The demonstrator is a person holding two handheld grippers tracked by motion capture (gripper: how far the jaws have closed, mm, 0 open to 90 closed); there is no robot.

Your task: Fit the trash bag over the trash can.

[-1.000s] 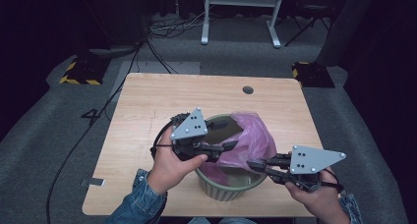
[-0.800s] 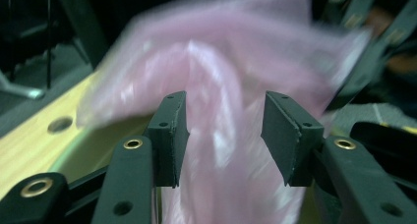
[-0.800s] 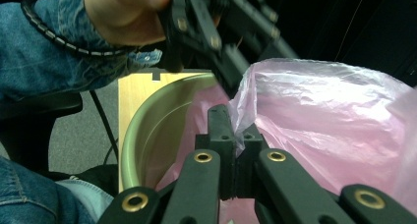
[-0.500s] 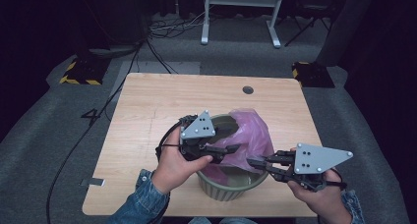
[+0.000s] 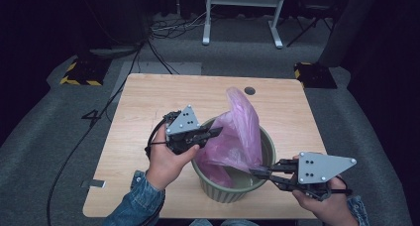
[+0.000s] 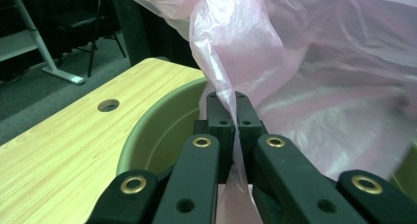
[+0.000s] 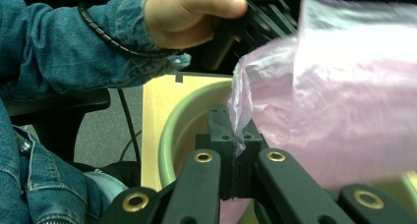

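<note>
Two tongs pinch the pink bag (image 5: 237, 137) over the green bin (image 5: 267, 146), which sits near the tabletop's (image 5: 148, 94) front edge. Left tongs (image 5: 218, 132) have just closed on film; right tongs (image 5: 253, 171) grip its lower fold. From the left gripper view, bare tabletop lies open beyond the bin's rim.

One high forward-down view, two close claw-mounted views, all on the green bin (image 5: 270, 146)

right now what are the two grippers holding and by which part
Both hold the pink plastic bag. The left gripper has just closed on a fold of its edge; the right gripper pinches the edge on the opposite side.
</note>
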